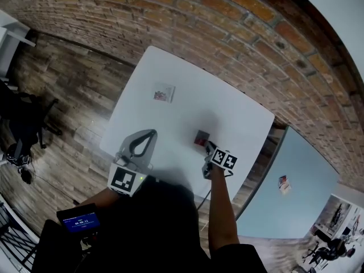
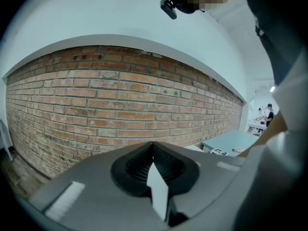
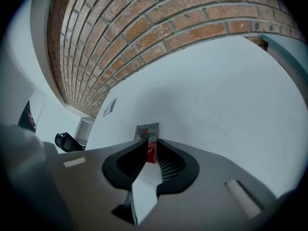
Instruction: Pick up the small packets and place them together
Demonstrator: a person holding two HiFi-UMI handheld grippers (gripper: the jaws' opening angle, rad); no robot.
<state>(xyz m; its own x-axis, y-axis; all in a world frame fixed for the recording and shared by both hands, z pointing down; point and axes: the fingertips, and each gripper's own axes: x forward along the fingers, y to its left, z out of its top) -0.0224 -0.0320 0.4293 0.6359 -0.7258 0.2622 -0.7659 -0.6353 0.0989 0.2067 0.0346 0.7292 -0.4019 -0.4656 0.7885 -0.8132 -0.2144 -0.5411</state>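
Right gripper (image 1: 208, 146), jaws slightly parted, released around small red-and-grey foil packet (image 1: 201, 137) lying mid-desk on white square desk (image 1: 244, 118). Left gripper (image 1: 151, 133) clenched, empty.

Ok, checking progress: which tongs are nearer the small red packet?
Right. Right tongs are at the small red packet, its end between their jaws; left tongs are well to its left.

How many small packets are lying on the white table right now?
2: the far packet toward the table's brick-wall side, and the near packet at the right gripper's tips; none looks hidden.
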